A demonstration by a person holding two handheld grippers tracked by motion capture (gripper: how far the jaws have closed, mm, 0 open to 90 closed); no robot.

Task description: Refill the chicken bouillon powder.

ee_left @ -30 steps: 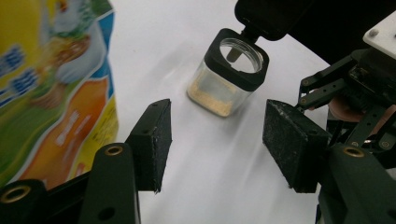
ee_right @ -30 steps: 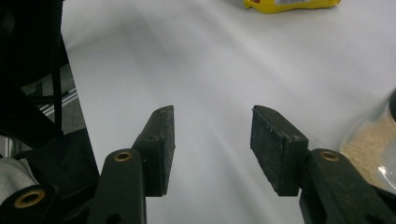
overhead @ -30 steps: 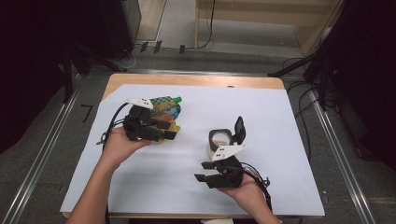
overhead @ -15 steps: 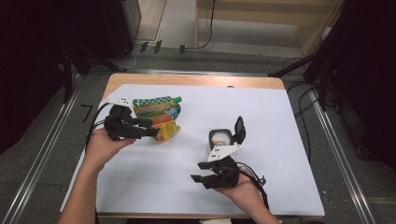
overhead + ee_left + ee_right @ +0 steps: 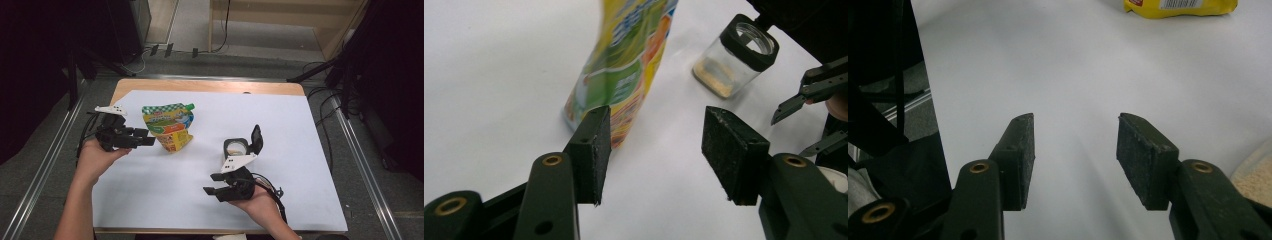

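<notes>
A yellow and green spouted pouch (image 5: pixel 167 126) stands on the white sheet, left of centre. My left gripper (image 5: pixel 149 140) is just to its left, jaws pointing at it and apart from it. In the left gripper view the pouch (image 5: pixel 624 75) rises beyond the left jaw; the left gripper (image 5: pixel 654 145) is open, its jaws have just been closing a little, and nothing is between them. A small glass jar (image 5: pixel 236 148) with its black flip lid up holds some tan grains. My right gripper (image 5: pixel 210 184) is open in front of the jar (image 5: pixel 734 62), empty (image 5: pixel 1075 150).
The white sheet (image 5: pixel 300 130) covers most of a wooden table (image 5: pixel 200 86). Metal rails (image 5: pixel 45 165) run along both sides on the floor, with cables and dark stands behind the table. The right gripper's cable (image 5: pixel 272 187) trails by the hand.
The left gripper, which was at the pouch a second ago, has drawn back to the left, leaving the pouch standing alone. The right gripper and the jar have stayed put.
</notes>
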